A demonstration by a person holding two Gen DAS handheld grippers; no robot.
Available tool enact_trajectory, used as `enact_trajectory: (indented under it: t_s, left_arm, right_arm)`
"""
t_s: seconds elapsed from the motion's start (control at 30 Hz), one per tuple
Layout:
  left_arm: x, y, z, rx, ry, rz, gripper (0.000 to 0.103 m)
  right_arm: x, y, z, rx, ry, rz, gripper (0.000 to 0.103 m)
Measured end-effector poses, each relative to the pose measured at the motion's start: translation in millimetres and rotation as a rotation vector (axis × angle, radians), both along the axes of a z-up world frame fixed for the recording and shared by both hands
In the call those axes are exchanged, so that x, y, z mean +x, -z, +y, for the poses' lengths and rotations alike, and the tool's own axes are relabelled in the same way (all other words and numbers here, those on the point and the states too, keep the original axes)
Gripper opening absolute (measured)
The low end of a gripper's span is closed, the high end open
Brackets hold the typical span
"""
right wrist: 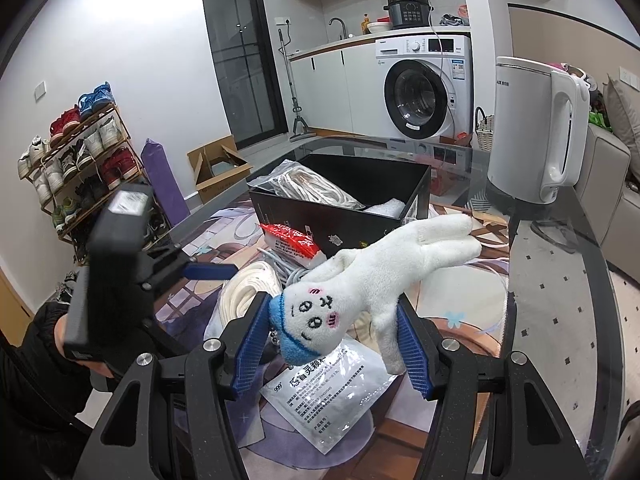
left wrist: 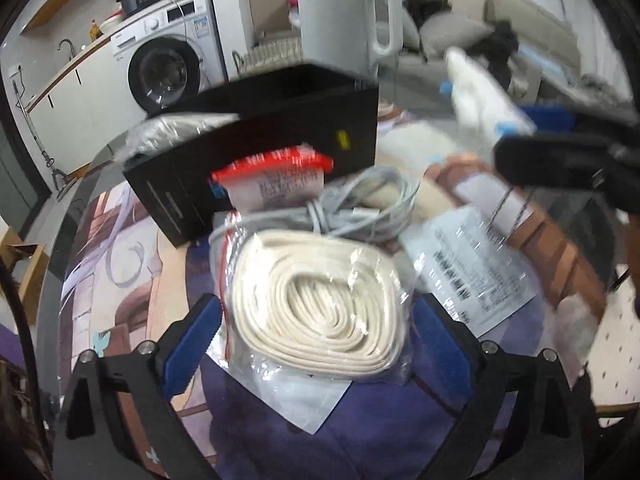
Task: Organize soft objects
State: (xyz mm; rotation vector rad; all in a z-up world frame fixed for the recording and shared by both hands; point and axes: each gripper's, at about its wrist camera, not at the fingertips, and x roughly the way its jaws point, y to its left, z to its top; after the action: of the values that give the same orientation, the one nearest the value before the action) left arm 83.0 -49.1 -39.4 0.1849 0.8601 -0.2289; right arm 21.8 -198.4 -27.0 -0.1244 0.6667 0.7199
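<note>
My right gripper (right wrist: 334,344) is shut on a white plush rabbit (right wrist: 372,280) with a blue cap and holds it above the table. The plush shows blurred in the left wrist view (left wrist: 480,96). My left gripper (left wrist: 316,344) is open, its blue pads either side of a clear bag of coiled cream rope (left wrist: 320,300) that lies on the table; I cannot tell if the pads touch it. A black box (right wrist: 344,200) stands behind and holds another bagged white rope (right wrist: 308,186).
A grey cable bundle (left wrist: 360,208), a red-topped packet (left wrist: 276,176) and a white sachet (right wrist: 332,396) lie on the patterned table mat (left wrist: 132,256). A white kettle (right wrist: 532,128) stands at the back right. The table edge (right wrist: 560,320) curves at right.
</note>
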Motion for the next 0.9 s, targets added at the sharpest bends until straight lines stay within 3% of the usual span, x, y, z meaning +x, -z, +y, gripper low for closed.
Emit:
enact_trajectory:
  t_s: [0.1,0.17,0.27,0.43,0.9]
  left_arm:
    - [1.1,0.5,0.2,-0.018,-0.001,0.001,0.092]
    - [-0.3,-1.6,3.2,-0.042,0.003,-0.013,0.071]
    - [-4.8,-4.6,3.7,-0.052,0.017,-0.038,0.055]
    - [-12.3,-10.6,12.6,-0.108,0.021,-0.066,0.05]
    - [-25.2,-40.9,31.7,-0.212,0.03,-0.142,0.05]
  right_arm:
    - [0.0,0.6,0.3,-0.001,0.001,0.001,0.06]
    - [0.5,1.3,0.2,-0.001,0.001,0.004,0.06]
    - [0.1,1.3,0.0,-0.001,0.002,0.003,0.06]
    - [1.1,1.6,-1.2,0.002,0.006,0.005,0.06]
    - [-2.0,-1.7,-1.3,0.016,-0.009,-0.009,0.06]
